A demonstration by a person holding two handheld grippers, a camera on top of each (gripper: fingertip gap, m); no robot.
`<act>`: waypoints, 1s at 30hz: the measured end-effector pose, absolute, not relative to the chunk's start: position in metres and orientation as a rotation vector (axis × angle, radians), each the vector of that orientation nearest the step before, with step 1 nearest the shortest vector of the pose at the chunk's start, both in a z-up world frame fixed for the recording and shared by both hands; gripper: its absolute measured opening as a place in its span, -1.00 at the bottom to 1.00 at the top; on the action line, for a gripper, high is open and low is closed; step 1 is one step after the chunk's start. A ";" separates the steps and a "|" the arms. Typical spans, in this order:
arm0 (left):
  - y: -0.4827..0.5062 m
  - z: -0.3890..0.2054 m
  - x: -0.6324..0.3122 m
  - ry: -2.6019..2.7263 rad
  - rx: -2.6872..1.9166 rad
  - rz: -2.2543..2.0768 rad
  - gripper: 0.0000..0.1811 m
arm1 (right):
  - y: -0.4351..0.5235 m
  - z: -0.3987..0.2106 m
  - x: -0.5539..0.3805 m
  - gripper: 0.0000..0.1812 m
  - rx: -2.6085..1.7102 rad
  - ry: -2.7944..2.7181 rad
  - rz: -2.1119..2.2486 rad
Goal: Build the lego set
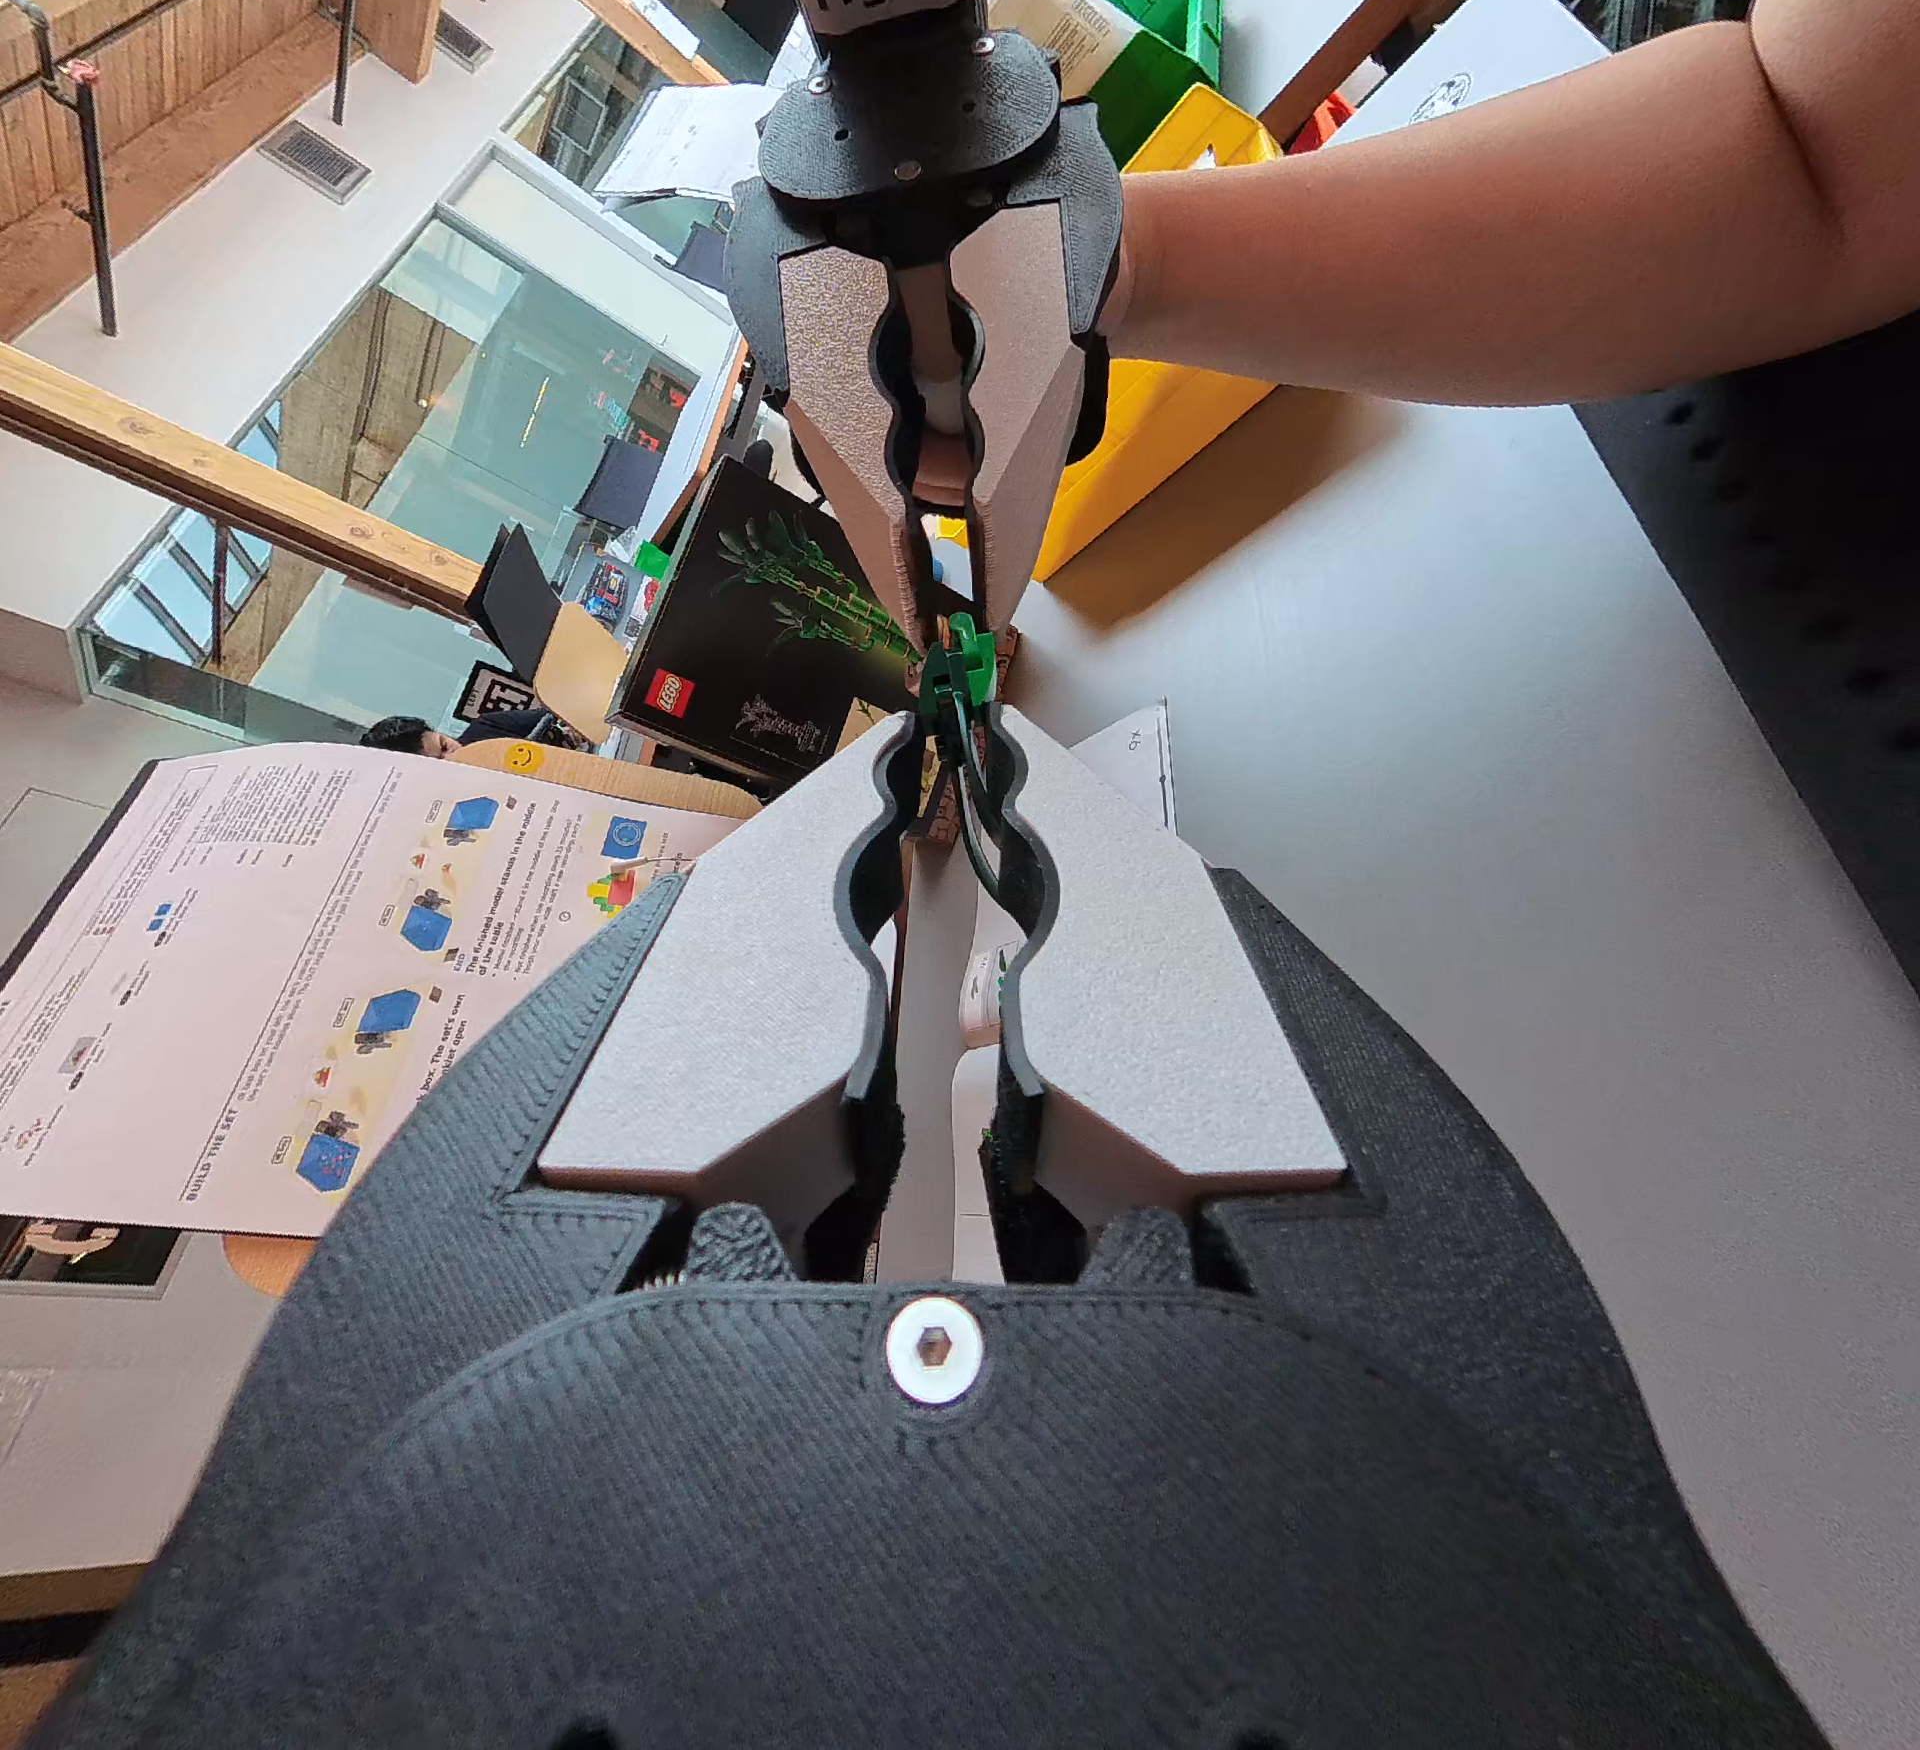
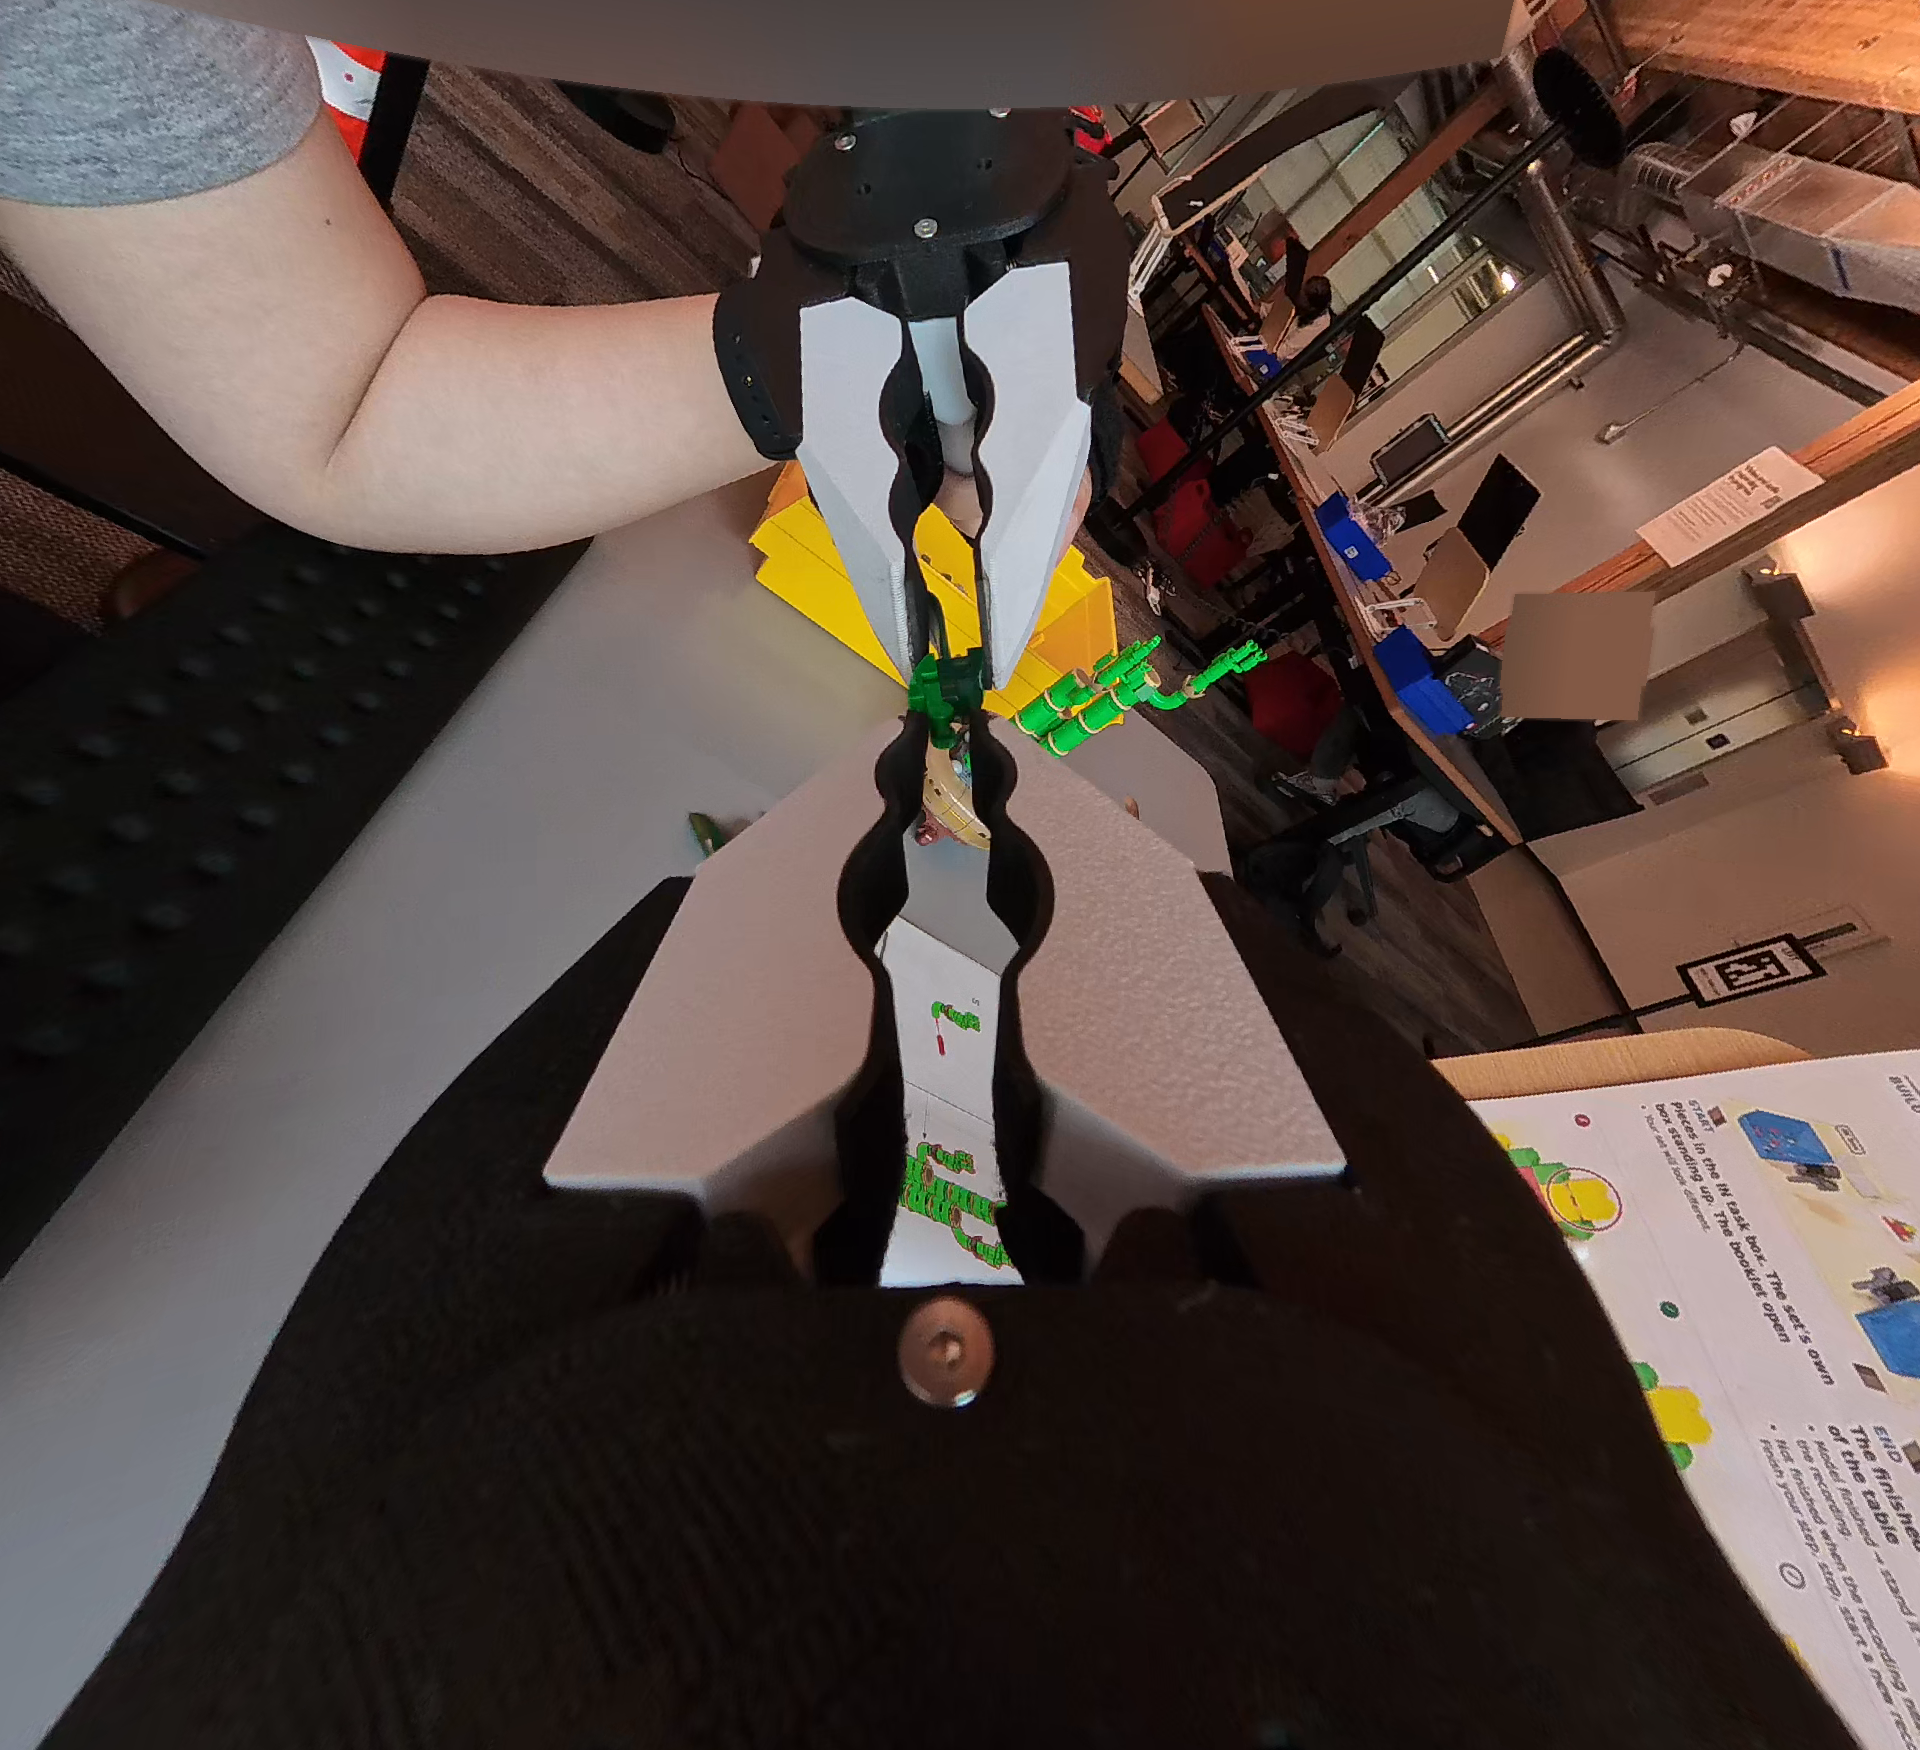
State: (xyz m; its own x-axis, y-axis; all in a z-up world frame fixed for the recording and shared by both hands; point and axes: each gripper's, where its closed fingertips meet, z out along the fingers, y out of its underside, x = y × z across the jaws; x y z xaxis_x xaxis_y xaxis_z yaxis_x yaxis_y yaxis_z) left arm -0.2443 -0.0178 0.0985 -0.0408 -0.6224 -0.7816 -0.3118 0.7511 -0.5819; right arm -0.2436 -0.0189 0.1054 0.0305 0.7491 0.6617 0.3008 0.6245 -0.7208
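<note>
Left tongs [image 1: 948,744] pressed together on the dark end of a small green piece [image 1: 956,661], with a thin dark stem trailing back between the fingers. Right tongs [image 2: 940,750] closed tip to tip from the opposite side, pinching the brighter green end. Held in the air above the desk [image 1: 1403,765], over an open booklet page [image 2: 951,1129]. Hard to tell whether one part or two half-joined.

Long axis of the piece judged to run along the line shared by both tongs, bright end toward the right ones, stem end toward the left ones.

Likely trouble: with so little plastic caught at the very tips, could have twisted or sprung out under a push slightly off that shared line. Could also have bent the thin stem if squeezed harder, or dropped the piece onto the page and bounced it away.

Farther out, lying flat near an edge of the desk just beside a yellow bin [image 1: 1153,443]: a bamboo stalk assembly [image 2: 1112,692], its bent tip past that edge. Beyond, a black set box [image 1: 769,620] standing, and a printed instruction sheet [image 1: 260,952].
</note>
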 end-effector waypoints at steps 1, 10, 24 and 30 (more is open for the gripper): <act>-0.018 0.099 -0.244 1.639 -0.759 -0.294 -0.90 | -0.019 0.105 -0.244 -0.92 -0.907 -1.554 0.432; -0.018 0.099 -0.244 1.638 -0.758 -0.297 -0.90 | -0.020 0.105 -0.244 -0.96 -0.904 -1.559 0.437; -0.018 0.095 -0.244 1.658 -0.767 -0.296 -0.90 | -0.020 0.101 -0.243 -0.97 -0.912 -1.594 0.406; -0.018 0.096 -0.245 1.654 -0.767 -0.293 -0.90 | -0.021 0.104 -0.242 -0.74 -0.924 -1.561 0.453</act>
